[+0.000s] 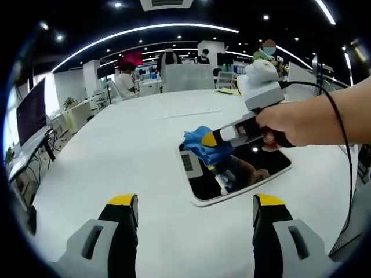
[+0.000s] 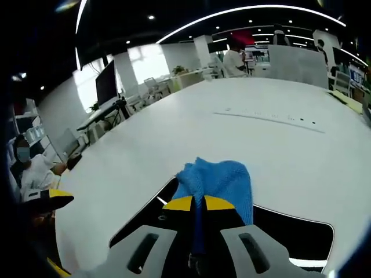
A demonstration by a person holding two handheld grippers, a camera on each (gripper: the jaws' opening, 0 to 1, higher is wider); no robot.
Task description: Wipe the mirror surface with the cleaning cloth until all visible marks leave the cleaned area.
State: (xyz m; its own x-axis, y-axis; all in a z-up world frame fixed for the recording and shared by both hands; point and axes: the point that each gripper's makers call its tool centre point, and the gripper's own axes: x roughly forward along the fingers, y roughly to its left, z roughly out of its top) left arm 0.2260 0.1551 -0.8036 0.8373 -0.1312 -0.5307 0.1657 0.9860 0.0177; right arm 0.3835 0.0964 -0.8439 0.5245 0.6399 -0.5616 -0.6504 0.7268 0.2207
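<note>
A dark rectangular mirror (image 1: 264, 171) (image 2: 301, 234) with a white rim lies flat on the white table (image 1: 127, 156) (image 2: 232, 133). The blue cleaning cloth (image 1: 200, 145) (image 2: 223, 179) is pressed onto the mirror's far left corner. My right gripper (image 2: 199, 204) (image 1: 211, 139) is shut on the cloth, its yellow-tipped jaws pinching the fabric, and a hand holds it from the right. My left gripper (image 1: 194, 202) hovers open over bare table in front of the mirror, nothing between its jaws. The other gripper's yellow tip (image 2: 55, 197) pokes in at the left edge of the right gripper view.
Grey seam lines (image 1: 185, 113) (image 2: 269, 117) cross the table beyond the mirror. A black cable (image 1: 342, 139) hangs from the right gripper. Monitors (image 1: 32, 113) (image 2: 107, 84) and desks stand left of the table, with seated people around the office.
</note>
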